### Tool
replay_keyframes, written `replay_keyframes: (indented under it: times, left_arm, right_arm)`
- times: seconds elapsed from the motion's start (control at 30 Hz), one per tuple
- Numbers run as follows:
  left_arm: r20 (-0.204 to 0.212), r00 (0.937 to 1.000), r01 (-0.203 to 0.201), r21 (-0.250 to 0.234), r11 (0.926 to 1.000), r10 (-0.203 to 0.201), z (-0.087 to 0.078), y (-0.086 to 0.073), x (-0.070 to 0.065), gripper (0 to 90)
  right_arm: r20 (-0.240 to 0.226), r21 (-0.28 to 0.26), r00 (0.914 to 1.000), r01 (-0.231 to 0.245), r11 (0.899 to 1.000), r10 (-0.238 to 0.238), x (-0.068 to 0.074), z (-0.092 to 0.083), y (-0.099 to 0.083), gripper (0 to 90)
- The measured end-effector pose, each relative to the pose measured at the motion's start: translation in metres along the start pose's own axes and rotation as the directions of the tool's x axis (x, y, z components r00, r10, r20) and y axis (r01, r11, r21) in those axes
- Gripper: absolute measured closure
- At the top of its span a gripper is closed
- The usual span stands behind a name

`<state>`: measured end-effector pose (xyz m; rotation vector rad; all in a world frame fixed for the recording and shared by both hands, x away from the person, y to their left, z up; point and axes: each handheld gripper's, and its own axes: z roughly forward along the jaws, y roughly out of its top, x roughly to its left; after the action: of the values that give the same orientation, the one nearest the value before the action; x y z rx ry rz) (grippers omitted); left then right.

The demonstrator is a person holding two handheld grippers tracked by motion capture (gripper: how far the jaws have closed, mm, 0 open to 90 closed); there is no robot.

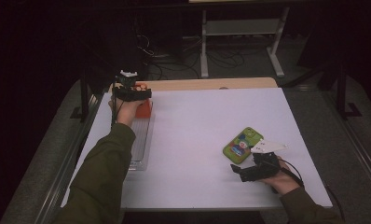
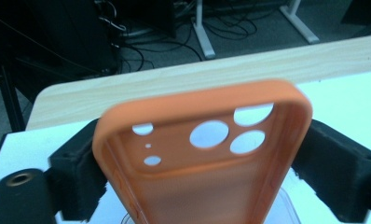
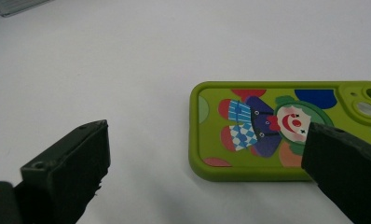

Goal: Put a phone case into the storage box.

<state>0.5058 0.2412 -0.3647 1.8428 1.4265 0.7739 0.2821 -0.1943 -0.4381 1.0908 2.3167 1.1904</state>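
Between the left jaws, a matt, smooth orange case (image 2: 202, 154), rubbery-looking. Jaw pads look like rough black foam. Beyond the right jaws, a green case (image 3: 267, 135), smooth, printed.

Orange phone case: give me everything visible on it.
The orange phone case is empty, matte and looks like soft silicone, with a raised rim. Its inner face shows in the left gripper view: three big round camera holes, three smaller ones beside them. It stands between the left gripper's foam pads, over the far end of a clear tray. Whether the pads press it I can't tell.
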Motion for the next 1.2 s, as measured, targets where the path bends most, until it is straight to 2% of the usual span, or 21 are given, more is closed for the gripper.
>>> replay_keyframes:
  times: [0.1,0.3,0.37,0.63,0.73,0.77,0.87,0.97,1.1,1.2]
  left_arm:
    - [0.015,0.9998,0.015,0.011,0.9998,-0.015,-0.002,-0.001,0.002,1.7]
    - [0.037,0.9993,-0.003,0.013,0.9999,0.003,-0.017,0.002,0.004,0.0]
    - [0.055,0.9984,-0.008,0.012,0.9999,0.007,-0.024,0.003,0.005,0.0]
    - [0.157,0.9854,-0.068,0.006,0.9977,0.066,-0.049,0.002,0.000,0.0]
    - [0.191,0.9768,-0.099,-0.001,0.9951,0.097,-0.059,-0.001,-0.005,0.0]
    - [0.199,0.9746,-0.104,-0.005,0.9946,0.103,-0.063,-0.002,-0.007,0.0]
    - [0.239,0.9656,-0.099,-0.022,0.9949,0.101,-0.072,-0.004,-0.010,0.0]
    - [0.285,0.9509,-0.117,-0.030,0.9927,0.120,-0.079,-0.006,-0.014,0.0]
    - [0.325,0.9350,-0.133,-0.051,0.9898,0.143,-0.087,-0.011,-0.021,0.0]
    - [0.366,0.9167,-0.152,-0.054,0.9869,0.161,-0.091,-0.015,-0.027,0.0]
  right_arm:
    - [0.001,0.003,1.0000,-0.002,1.000,0.002,0.001,0.000,0.000,0.6]
    - [0.006,-0.001,1.0000,0.001,1.000,-0.001,0.001,-0.001,0.001,0.6]
    - [0.007,-0.003,1.0000,0.001,1.000,-0.001,0.001,-0.001,0.001,0.6]
    - [0.012,-0.005,0.9999,0.003,1.000,-0.003,0.002,-0.005,-0.001,0.6]
    - [0.012,-0.010,0.9999,-0.003,1.000,0.003,0.003,-0.006,-0.001,0.6]
    - [0.016,-0.012,0.9998,0.013,1.000,-0.012,0.003,-0.006,0.000,0.6]
    - [0.012,-0.011,0.9999,0.000,1.000,0.000,0.005,-0.006,0.001,0.6]
    - [0.009,-0.012,0.9999,0.004,1.000,-0.004,0.005,-0.005,0.002,0.6]
    - [0.005,0.000,1.0000,0.008,1.000,-0.008,0.007,-0.005,0.000,0.6]
    - [0.009,-0.006,0.9999,0.010,1.000,-0.010,0.007,-0.004,0.001,0.5]
